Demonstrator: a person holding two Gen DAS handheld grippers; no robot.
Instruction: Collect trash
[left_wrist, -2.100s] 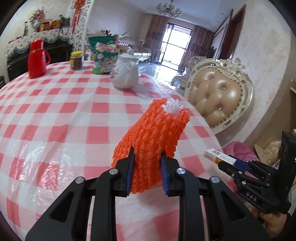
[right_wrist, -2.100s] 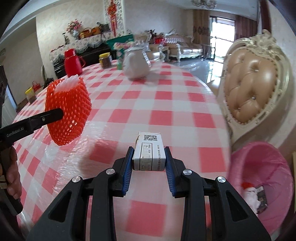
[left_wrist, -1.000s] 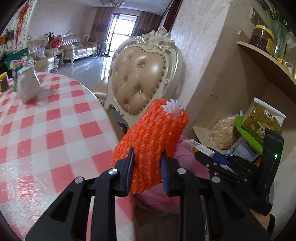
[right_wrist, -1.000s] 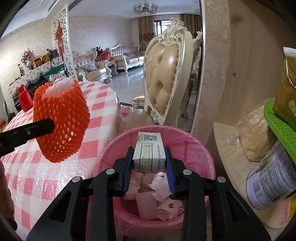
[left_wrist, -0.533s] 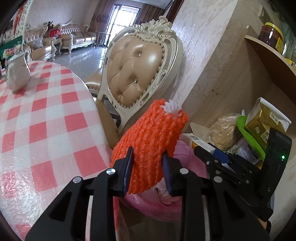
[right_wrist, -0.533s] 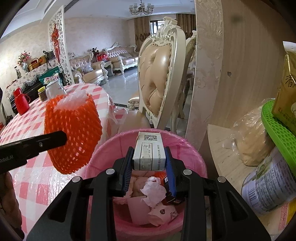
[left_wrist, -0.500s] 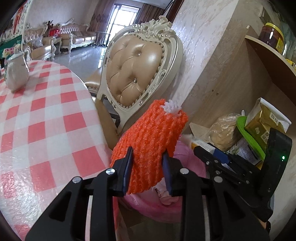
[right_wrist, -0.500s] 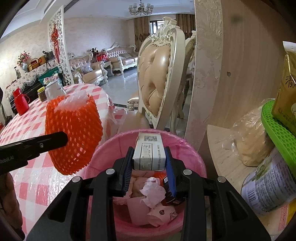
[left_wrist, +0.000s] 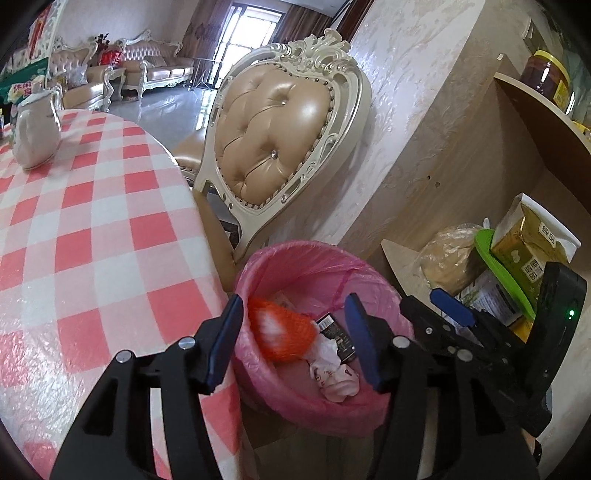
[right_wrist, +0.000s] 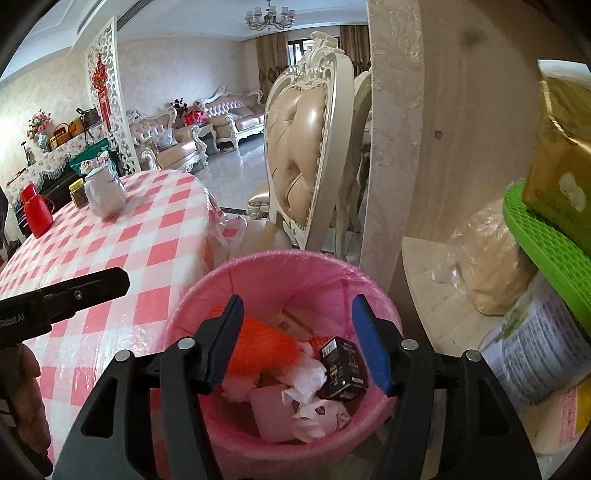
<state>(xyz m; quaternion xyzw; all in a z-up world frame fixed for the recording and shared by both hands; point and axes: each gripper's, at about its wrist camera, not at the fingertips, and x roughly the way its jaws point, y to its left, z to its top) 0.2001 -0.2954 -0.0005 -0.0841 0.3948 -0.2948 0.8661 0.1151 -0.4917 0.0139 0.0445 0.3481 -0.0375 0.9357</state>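
Both pieces of trash have dropped since a moment ago: the orange foam net (left_wrist: 282, 330) and the small box (right_wrist: 343, 363) now lie in the pink bin (right_wrist: 280, 269), below and between the spread fingers of the left hand-held gripper (left_wrist: 295, 334) and the right hand-held gripper (right_wrist: 297, 338), both released, beside the checked counter (left_wrist: 92, 236).

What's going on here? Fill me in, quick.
A person with a handheld gripper in each hand is collecting trash. Both the left gripper and the right gripper hang open and empty over the pink-lined trash bin beside the checkered table. An orange foam net and a small dark box lie in the bin among crumpled paper. A white jug stands on the table.
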